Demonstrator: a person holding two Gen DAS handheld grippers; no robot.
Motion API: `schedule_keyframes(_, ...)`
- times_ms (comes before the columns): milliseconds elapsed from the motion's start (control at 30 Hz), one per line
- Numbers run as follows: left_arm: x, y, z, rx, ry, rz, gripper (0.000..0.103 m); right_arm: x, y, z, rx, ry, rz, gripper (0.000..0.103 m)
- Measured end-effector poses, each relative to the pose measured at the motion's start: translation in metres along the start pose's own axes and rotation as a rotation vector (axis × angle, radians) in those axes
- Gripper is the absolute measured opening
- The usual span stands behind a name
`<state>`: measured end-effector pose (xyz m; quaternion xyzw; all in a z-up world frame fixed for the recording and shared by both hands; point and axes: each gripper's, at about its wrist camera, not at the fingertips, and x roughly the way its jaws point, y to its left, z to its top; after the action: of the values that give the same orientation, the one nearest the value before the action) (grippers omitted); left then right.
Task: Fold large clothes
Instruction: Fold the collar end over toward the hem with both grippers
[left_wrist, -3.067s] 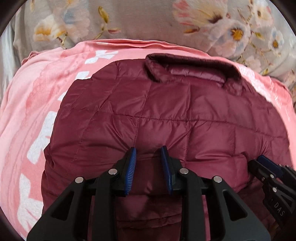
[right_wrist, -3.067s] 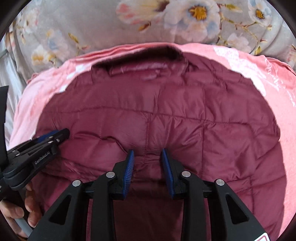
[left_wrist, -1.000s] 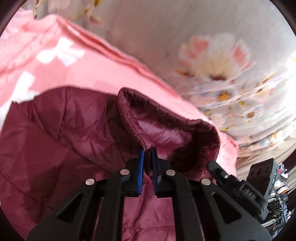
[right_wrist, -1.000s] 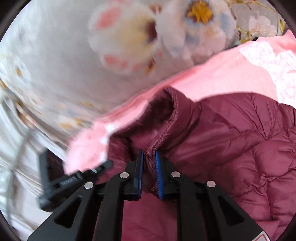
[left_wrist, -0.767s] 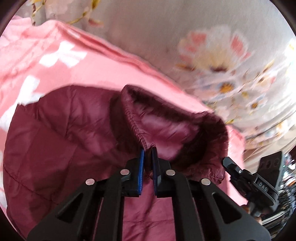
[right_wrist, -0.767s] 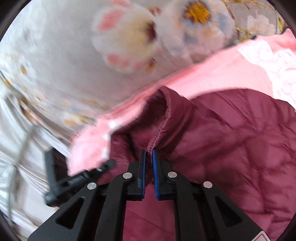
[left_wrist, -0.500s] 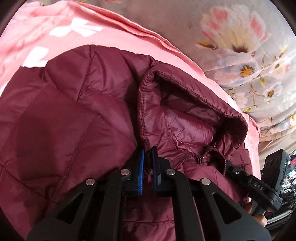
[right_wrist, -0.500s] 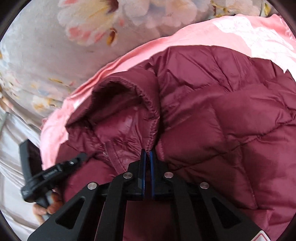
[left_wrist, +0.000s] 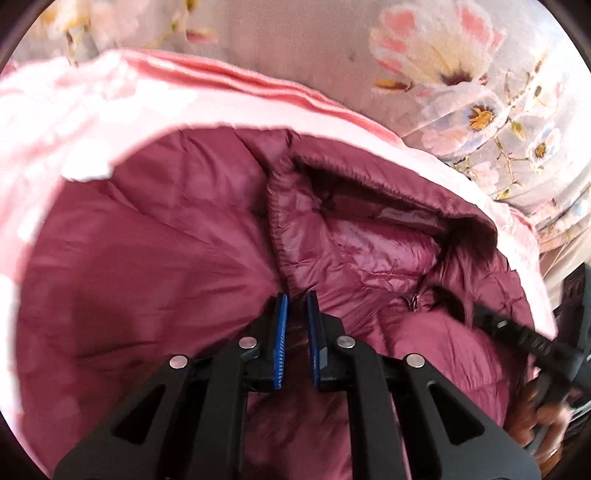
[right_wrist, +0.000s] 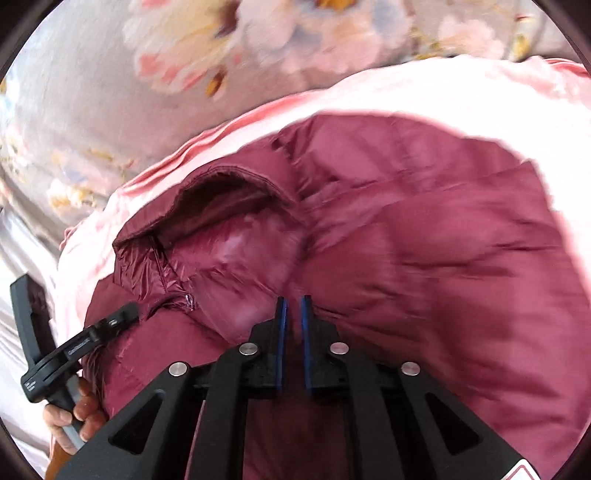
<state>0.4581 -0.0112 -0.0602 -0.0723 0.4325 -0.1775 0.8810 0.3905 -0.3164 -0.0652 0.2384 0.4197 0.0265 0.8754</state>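
A maroon quilted jacket (left_wrist: 147, 277) lies on a pink blanket (left_wrist: 92, 110), its open collar (left_wrist: 369, 229) showing the shiny lining and a zip. My left gripper (left_wrist: 296, 295) sits low on the jacket just below the collar's left edge. Its jaws are opening, with a narrow fold of maroon fabric still between the blue pads. In the right wrist view the jacket (right_wrist: 424, 240) fills the right side and the collar (right_wrist: 229, 221) is at the left. My right gripper (right_wrist: 293, 299) is beside the collar, its jaws opening too, with fabric between them.
Each view also catches the other gripper: the right one (left_wrist: 517, 332) at the right edge, the left one (right_wrist: 92, 339) at the lower left with a hand (right_wrist: 85, 413) on its handle. Grey floral bedding (left_wrist: 443, 74) lies beyond the pink blanket (right_wrist: 443, 92).
Both grippers, open at the jacket's near part three seconds ago, closed on fabric and came down beside the collar. The collar has sunk flatter onto the jacket. The right pads' gap has widened slightly.
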Motion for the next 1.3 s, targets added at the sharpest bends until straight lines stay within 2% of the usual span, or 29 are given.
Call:
schedule_keyframes(67,-0.016,0.007,0.007,0.014,-0.019,0.014,0.011,-0.017,0.002,0.011,0.011,-0.028,0.000,0.017)
schedule_keyframes(200,-0.038,0.015,0.047,-0.036,-0.064,0.006,0.013,-0.039,0.022,0.045,0.018,-0.099,0.053,0.017)
schedule_keyframes(267,-0.046,0.012,0.075,-0.069,-0.097,-0.015,0.020,-0.040,0.037,0.066,0.021,-0.138,0.081,0.017)
schedule_keyframes(333,-0.050,0.008,0.104,-0.134,-0.136,-0.046,0.028,-0.033,0.053,0.082,0.015,-0.171,0.090,0.017)
schedule_keyframes(400,-0.045,0.003,0.123,-0.182,-0.157,-0.059,0.028,-0.021,0.063,0.093,0.006,-0.176,0.093,0.017)
schedule_keyframes(500,-0.029,-0.005,0.135,-0.205,-0.160,-0.051,0.028,0.005,0.075,0.097,-0.032,-0.150,0.074,0.017)
schedule_keyframes(667,0.021,-0.010,0.118,-0.179,-0.057,-0.009,0.027,0.047,0.076,0.084,-0.114,-0.075,-0.038,0.016)
schedule_keyframes(800,0.046,0.002,0.093,-0.176,-0.003,0.017,0.026,0.062,0.059,0.071,-0.120,-0.034,-0.073,0.015)
schedule_keyframes(833,0.050,0.004,0.087,-0.175,0.005,0.021,0.026,0.065,0.057,0.069,-0.119,-0.027,-0.080,0.011)
schedule_keyframes(933,0.055,0.006,0.075,-0.153,0.009,0.047,0.027,0.074,0.048,0.061,-0.114,-0.005,-0.099,0.005)
schedule_keyframes(1100,0.065,0.006,0.067,-0.133,0.014,0.068,0.028,0.089,0.038,0.054,-0.107,0.020,-0.107,0.003)
schedule_keyframes(1300,0.074,-0.004,0.060,-0.060,-0.024,0.124,0.029,0.097,0.034,0.052,-0.110,0.014,-0.108,0.001)
